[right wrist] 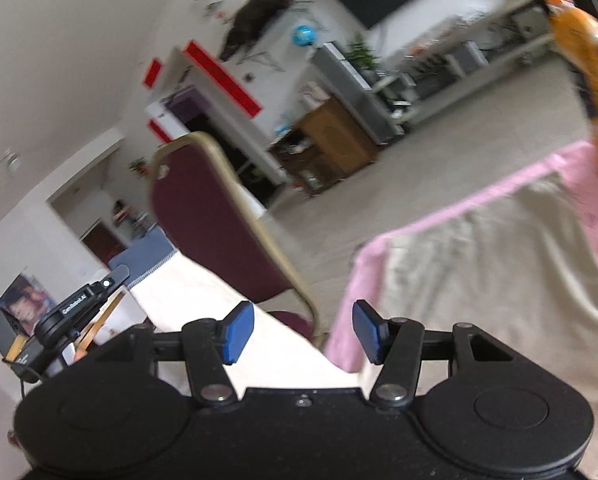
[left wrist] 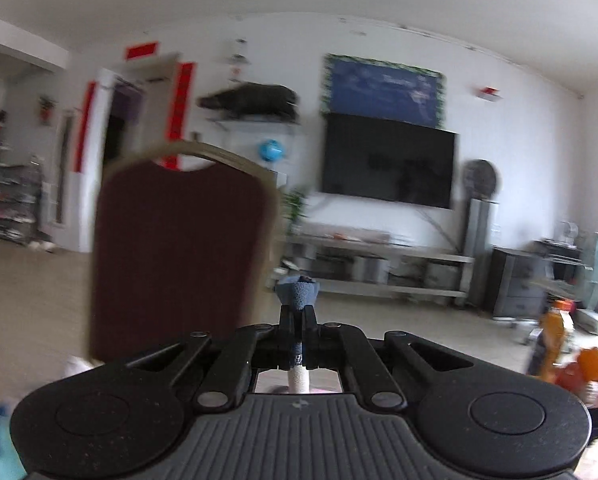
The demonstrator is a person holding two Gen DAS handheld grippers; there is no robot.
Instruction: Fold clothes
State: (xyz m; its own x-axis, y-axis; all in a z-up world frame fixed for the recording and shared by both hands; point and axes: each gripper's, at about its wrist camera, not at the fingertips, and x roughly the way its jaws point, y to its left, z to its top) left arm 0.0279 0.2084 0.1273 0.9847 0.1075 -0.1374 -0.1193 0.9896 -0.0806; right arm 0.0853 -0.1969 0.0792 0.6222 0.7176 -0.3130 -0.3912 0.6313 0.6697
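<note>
While tilted up toward the room, left gripper pinched tight, blue pads pressed together around a thin strip of whitish cloth running down between the fingers. Maroon chair with a gilt frame close ahead on the left, blurred. Black television on the far wall, low grey stand under it. Orange bottle at the right edge.

Right gripper spread wide, nothing between its blue pads. Beige garment lying on a pink bench cover to the right, just past the right finger. Cream cloth stretching away on the left, near the same maroon chair. Left gripper's black body low at far left.
</note>
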